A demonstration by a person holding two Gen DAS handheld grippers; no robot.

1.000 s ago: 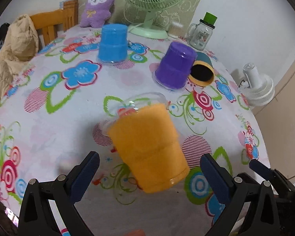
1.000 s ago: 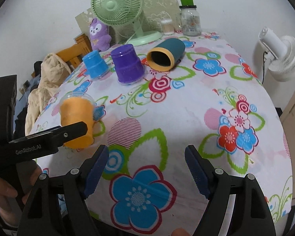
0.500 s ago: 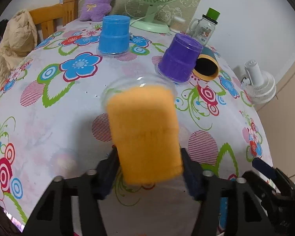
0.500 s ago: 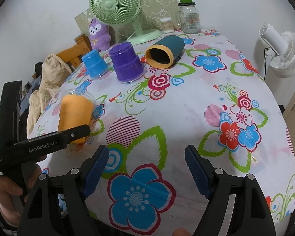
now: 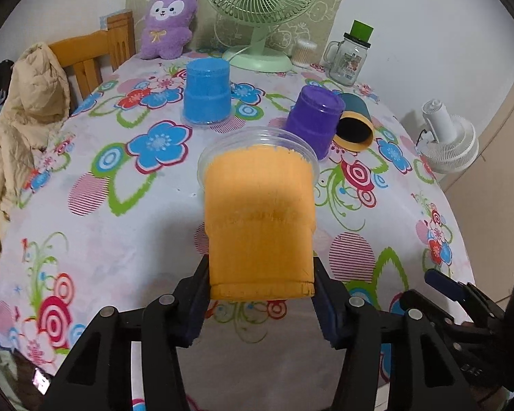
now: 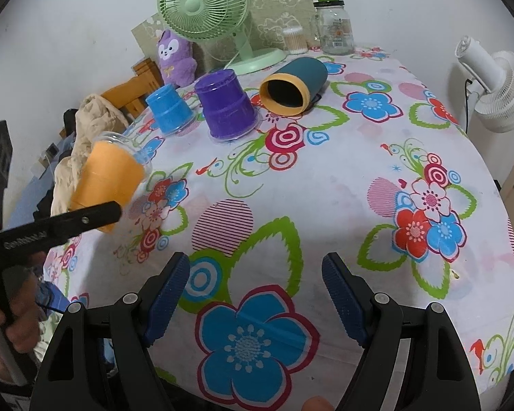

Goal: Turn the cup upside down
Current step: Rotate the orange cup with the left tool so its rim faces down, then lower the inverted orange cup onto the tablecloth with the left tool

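Note:
My left gripper is shut on the base of an orange cup with a clear rim. It holds the cup above the flowered table, tilted with its mouth pointing away. The right wrist view shows the same cup lifted at the table's left edge, held in the left gripper's fingers. My right gripper is open and empty over the table's near edge.
A blue cup and a purple cup stand upside down on the table. A teal tumbler lies on its side. A green fan, jar, plush toy stand at the back. A white fan stands right.
My left gripper closed on the orange cup and lifted it off the table, tilting its mouth away. The right gripper stayed open and barely moved.

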